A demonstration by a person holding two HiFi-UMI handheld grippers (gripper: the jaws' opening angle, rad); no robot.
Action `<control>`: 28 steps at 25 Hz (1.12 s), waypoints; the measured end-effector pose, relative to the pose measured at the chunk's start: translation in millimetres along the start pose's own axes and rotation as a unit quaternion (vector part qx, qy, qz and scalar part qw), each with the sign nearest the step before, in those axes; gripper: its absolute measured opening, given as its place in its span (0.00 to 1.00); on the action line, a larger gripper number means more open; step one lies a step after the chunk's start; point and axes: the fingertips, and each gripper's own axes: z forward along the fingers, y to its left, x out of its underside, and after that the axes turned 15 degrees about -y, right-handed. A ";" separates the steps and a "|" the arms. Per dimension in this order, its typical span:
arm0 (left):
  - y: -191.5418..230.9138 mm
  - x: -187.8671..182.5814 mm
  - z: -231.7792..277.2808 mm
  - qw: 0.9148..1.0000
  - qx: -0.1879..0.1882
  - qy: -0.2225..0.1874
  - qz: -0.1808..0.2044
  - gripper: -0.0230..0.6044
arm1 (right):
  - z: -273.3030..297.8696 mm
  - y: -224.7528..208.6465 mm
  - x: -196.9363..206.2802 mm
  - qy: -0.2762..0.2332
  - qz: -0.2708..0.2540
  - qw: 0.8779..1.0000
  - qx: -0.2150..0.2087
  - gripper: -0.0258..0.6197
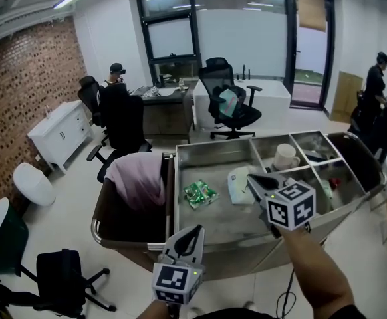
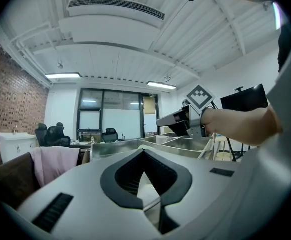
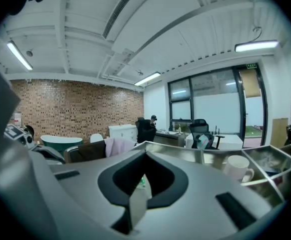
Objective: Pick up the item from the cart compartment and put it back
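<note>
A steel cart (image 1: pixel 210 153) with several compartments stands in front of me. In its large middle compartment lie a green packet (image 1: pixel 200 193) and a pale white item (image 1: pixel 237 186). My right gripper (image 1: pixel 252 178) hovers over that compartment with its tip just above the white item; its jaws meet and I see nothing held. In the right gripper view the right gripper (image 3: pixel 145 154) is shut, and a bit of the green packet (image 3: pixel 142 182) shows through the gap. My left gripper (image 1: pixel 197 230) hangs at the cart's front edge, shut and empty. The left gripper (image 2: pixel 144 151) looks across the cart at the right gripper (image 2: pixel 178 121).
A white mug (image 1: pixel 285 157) stands in a back right compartment, with small items in the neighbouring ones. A pink cloth (image 1: pixel 137 178) hangs in the cart's dark left bin. Black office chairs (image 1: pixel 230 105), desks and two persons are behind; a black stool (image 1: pixel 64 278) is at my left.
</note>
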 end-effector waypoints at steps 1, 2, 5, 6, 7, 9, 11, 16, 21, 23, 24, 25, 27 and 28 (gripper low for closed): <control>-0.9 -0.2 0.1 1.000 0.000 -0.001 -0.001 0.04 | -8.3 3.2 -4.1 -0.008 -0.001 1.000 -0.001 0.04; -1.9 -0.4 0.3 1.000 0.001 -0.002 -0.001 0.04 | -16.6 6.5 -7.5 -0.015 -0.002 1.000 -0.003 0.04; -6.1 -3.1 0.5 1.000 0.004 -0.003 0.000 0.04 | -41.2 17.7 -14.9 -0.034 -0.004 0.999 -0.008 0.04; -7.3 -3.9 0.7 1.000 0.006 -0.004 0.001 0.04 | -49.2 21.5 -16.5 -0.040 -0.002 0.999 -0.009 0.04; -7.9 -3.9 0.9 1.000 0.007 -0.005 0.003 0.04 | -57.2 25.4 -17.7 -0.046 -0.001 0.999 -0.010 0.04; -8.9 -2.1 1.0 1.000 0.011 -0.007 0.007 0.04 | -73.1 33.5 -17.8 -0.055 0.004 0.998 -0.011 0.04; -9.8 -0.5 1.3 1.000 0.011 -0.005 0.005 0.04 | -87.2 39.6 -14.2 -0.062 0.010 0.998 -0.008 0.04; -12.4 0.6 1.1 1.000 0.011 0.000 0.000 0.04 | -111.7 49.3 3.2 -0.058 0.025 0.998 0.002 0.04; -12.5 3.6 -2.7 1.000 0.011 0.003 0.006 0.04 | -127.5 55.6 19.0 -0.044 0.028 0.999 0.006 0.04; -12.6 5.1 -4.2 1.000 0.011 0.006 0.007 0.04 | -129.8 57.0 25.4 -0.039 0.030 0.999 0.006 0.04; -12.4 5.3 -4.8 1.000 0.010 0.007 0.007 0.04 | -130.1 57.3 27.9 -0.038 0.031 0.999 0.005 0.04; -12.0 5.4 -5.3 1.000 0.009 0.008 0.007 0.04 | -130.0 57.3 29.7 -0.037 0.032 0.999 0.005 0.04; -11.1 5.9 -6.8 1.000 0.008 0.009 0.009 0.04 | -129.0 56.6 32.4 -0.039 0.037 0.999 0.005 0.04; -10.9 6.1 -7.4 1.000 0.008 0.009 0.008 0.04 | -128.3 56.0 33.5 -0.039 0.040 0.998 0.005 0.04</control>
